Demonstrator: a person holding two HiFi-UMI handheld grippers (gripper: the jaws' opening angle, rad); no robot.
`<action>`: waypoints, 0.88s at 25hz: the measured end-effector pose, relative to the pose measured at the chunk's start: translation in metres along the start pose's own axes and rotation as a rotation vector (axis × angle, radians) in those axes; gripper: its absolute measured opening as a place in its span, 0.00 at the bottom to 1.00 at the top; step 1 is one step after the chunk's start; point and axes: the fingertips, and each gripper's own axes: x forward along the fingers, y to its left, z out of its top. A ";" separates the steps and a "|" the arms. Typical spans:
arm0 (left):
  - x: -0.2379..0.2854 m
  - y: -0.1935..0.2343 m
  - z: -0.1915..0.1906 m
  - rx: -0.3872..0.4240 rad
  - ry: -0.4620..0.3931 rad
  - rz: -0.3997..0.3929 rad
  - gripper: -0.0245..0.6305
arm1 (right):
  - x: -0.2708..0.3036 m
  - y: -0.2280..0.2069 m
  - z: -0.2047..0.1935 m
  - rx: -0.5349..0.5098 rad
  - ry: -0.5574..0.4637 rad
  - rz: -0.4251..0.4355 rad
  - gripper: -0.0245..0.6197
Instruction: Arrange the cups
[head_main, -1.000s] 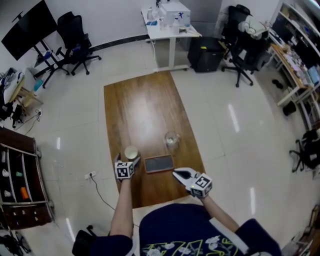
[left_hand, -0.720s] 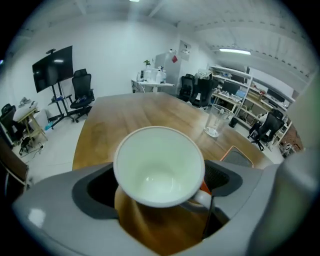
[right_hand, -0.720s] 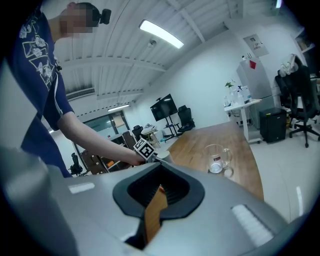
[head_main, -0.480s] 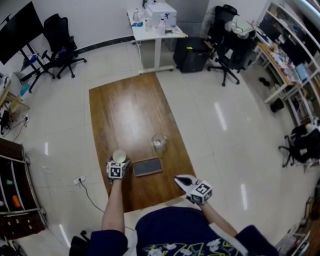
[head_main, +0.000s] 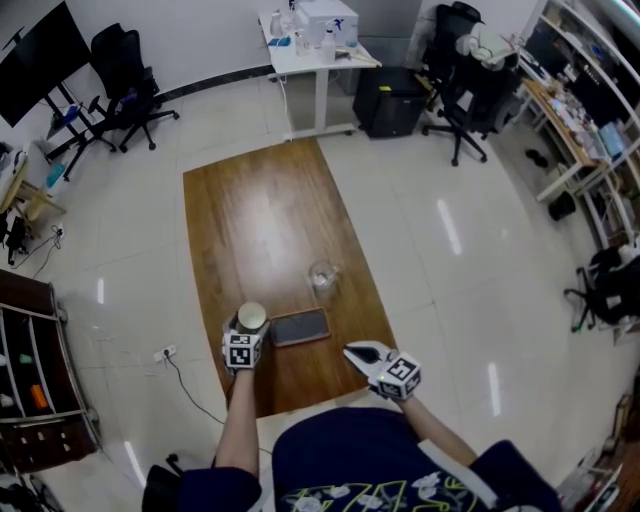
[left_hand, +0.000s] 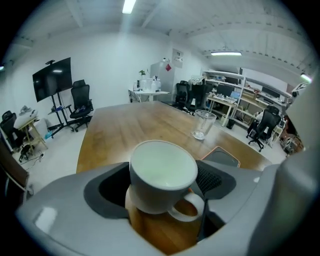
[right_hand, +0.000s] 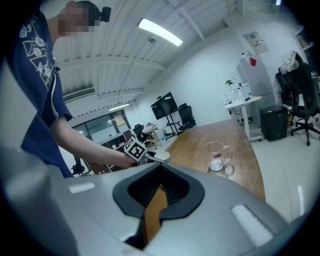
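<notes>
Reaching forward with the left arm, bare and nearly straight, and tipping the left gripper down at the table. Wide jaws there, one on each side of the white cup, handle turned back toward the gripper. Not squeezing yet: just been closing in, with the pads very near the rim and the cup standing flat on the wood.

Keeping the right arm bent and low, with the right gripper at 4 o'clock from the cup. Hanging over the near edge of the table and pointing to 10 o'clock. Jaws there tight together, with nothing in them.

Cup at the near left part of the table. Dark tablet just beside it at 3 o'clock. Glass at 2 o'clock from the cup, well apart.

Since a second ago: slid the left gripper forward around the cup, which stood at its tips then. Narrowed the left jaws. Left the cup, tablet and glass in their spots. Kept the right jaws shut.
</notes>
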 end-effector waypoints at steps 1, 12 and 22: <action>-0.004 -0.003 -0.005 -0.010 -0.017 -0.008 0.68 | 0.003 0.001 0.001 -0.006 0.001 0.007 0.04; -0.043 -0.041 0.021 -0.140 -0.279 -0.098 0.67 | 0.003 -0.003 -0.023 -0.005 0.044 0.016 0.04; -0.011 -0.109 0.019 -0.050 -0.253 -0.253 0.67 | 0.009 0.023 0.032 -0.040 0.040 0.036 0.04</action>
